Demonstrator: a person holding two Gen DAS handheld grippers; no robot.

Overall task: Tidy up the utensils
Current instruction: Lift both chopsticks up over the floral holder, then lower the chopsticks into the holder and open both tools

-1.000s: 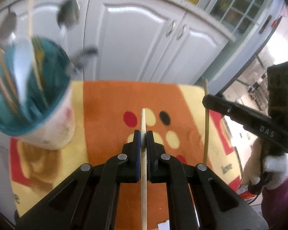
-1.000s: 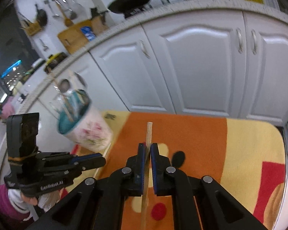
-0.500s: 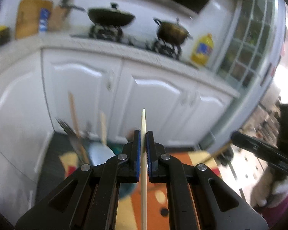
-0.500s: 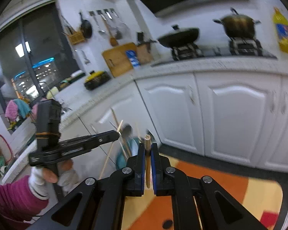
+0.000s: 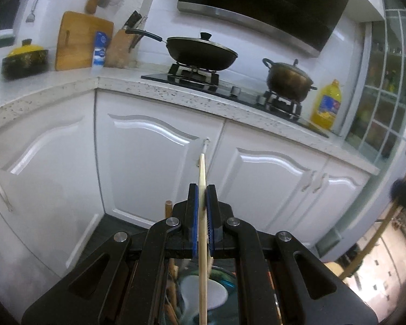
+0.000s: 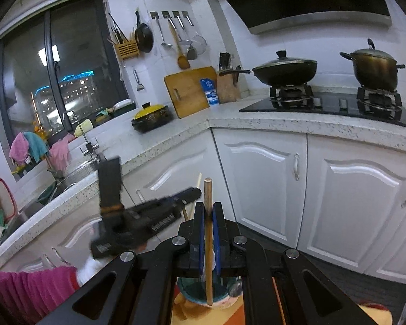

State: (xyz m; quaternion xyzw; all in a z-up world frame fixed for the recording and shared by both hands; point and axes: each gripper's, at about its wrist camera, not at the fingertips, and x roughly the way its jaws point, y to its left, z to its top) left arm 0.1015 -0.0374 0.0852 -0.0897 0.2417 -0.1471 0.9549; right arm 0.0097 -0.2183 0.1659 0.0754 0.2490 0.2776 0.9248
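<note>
Both chopsticks in hand, neither dropped yet. Left gripper (image 5: 202,197) clamped on pale chopstick (image 5: 202,216), right gripper (image 6: 208,214) clamped on darker chopstick (image 6: 208,238). Both upright over utensil cup (image 6: 195,296), already holding spoons. Release left to do, looks like.

Below the left gripper (image 5: 202,189), the utensil cup (image 5: 222,273) is crowded: a white spoon (image 5: 205,292) and wooden handles (image 5: 170,284) fill its mouth, leaving little gap around the pale chopstick (image 5: 202,230) clamped there. In the right wrist view, the left gripper stands just left of the right gripper (image 6: 208,205), close beside its wooden chopstick (image 6: 208,238). White cabinet doors (image 6: 259,178) wall the far side; above both grippers the air is open.
</note>
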